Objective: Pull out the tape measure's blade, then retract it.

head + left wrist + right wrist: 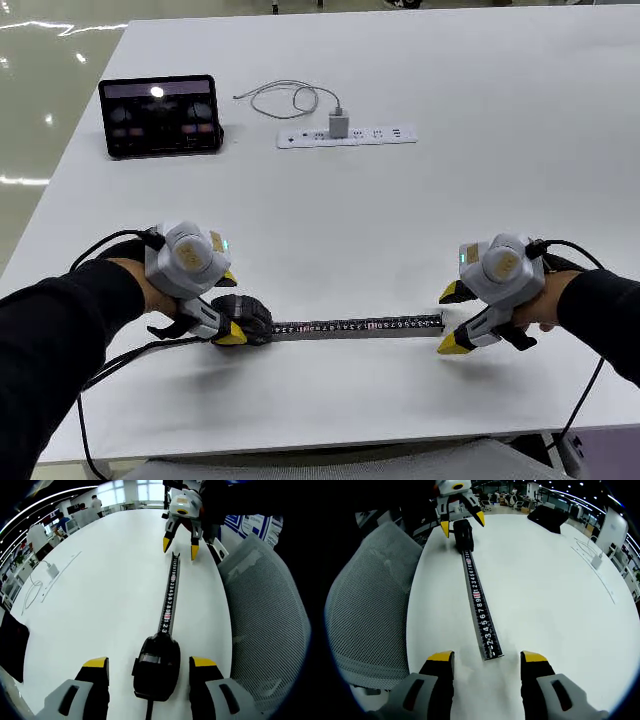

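White workbench point(400, 200): smooth, matte, broad, rounded at the near edge. Grey mesh chair back point(270, 605) sits just beyond that edge.

Black tablet point(160, 115), glossy screen, far left. White power strip point(370, 135) at far centre, with a charger cube point(339, 125) plugged in and a looped cable.

Left gripper point(231, 307): grey body, yellow-tipped jaws spread. They straddle the tape measure case point(156, 667), with a gap visible on each side.

Right gripper point(448, 319): jaws likewise parted and gripping nothing. The blade's free end lies flat between the tips, untouched.

Blade point(360, 325): a thin dark strip with pale numerals, drawn out straight across the table from case to right gripper.

Case: black, rounded, chunky.
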The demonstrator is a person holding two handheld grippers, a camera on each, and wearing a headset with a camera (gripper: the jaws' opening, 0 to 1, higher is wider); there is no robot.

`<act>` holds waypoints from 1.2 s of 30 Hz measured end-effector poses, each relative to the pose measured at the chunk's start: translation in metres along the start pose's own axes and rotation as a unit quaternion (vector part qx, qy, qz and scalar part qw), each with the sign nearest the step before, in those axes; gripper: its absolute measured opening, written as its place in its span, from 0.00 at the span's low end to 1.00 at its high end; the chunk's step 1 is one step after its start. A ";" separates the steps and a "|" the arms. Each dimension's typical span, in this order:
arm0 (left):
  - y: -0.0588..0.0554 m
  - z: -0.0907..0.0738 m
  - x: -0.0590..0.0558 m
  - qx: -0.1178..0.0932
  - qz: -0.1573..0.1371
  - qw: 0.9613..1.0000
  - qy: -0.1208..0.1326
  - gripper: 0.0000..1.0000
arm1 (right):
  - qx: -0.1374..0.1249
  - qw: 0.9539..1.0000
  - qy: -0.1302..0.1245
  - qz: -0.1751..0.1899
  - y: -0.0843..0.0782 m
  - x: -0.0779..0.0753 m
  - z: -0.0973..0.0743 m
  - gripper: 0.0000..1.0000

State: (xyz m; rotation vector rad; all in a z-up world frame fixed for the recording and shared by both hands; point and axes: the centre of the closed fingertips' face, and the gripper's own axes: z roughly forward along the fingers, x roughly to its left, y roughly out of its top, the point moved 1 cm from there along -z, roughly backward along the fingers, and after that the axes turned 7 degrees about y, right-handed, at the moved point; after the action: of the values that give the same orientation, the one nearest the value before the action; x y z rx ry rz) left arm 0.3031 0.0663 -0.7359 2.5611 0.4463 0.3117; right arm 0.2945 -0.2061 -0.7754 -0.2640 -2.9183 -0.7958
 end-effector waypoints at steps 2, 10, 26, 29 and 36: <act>0.001 -0.001 0.003 -0.001 -0.011 1.000 0.008 0.70 | 0.002 1.000 -0.006 -0.005 0.000 -0.002 0.000 0.50; 0.000 -0.005 0.007 -0.004 -0.037 0.999 0.022 0.83 | -0.013 0.999 -0.035 0.004 0.004 -0.008 -0.005 0.71; -0.001 -0.014 0.028 -0.043 -0.142 0.984 0.095 1.00 | -0.072 0.989 -0.100 0.084 0.008 -0.017 -0.012 1.00; -0.005 -0.017 0.030 -0.058 -0.178 0.977 0.106 1.00 | -0.082 0.987 -0.098 0.100 0.005 -0.013 -0.013 1.00; -0.020 -0.029 0.025 -0.086 -0.193 0.970 0.119 1.00 | -0.130 0.974 -0.150 0.109 -0.005 -0.012 -0.032 1.00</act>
State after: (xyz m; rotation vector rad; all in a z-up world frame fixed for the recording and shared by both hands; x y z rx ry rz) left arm 0.3118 0.1048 -0.7193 2.2160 0.9469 0.4909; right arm 0.3073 -0.2284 -0.7523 -0.7779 -2.9693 -1.1925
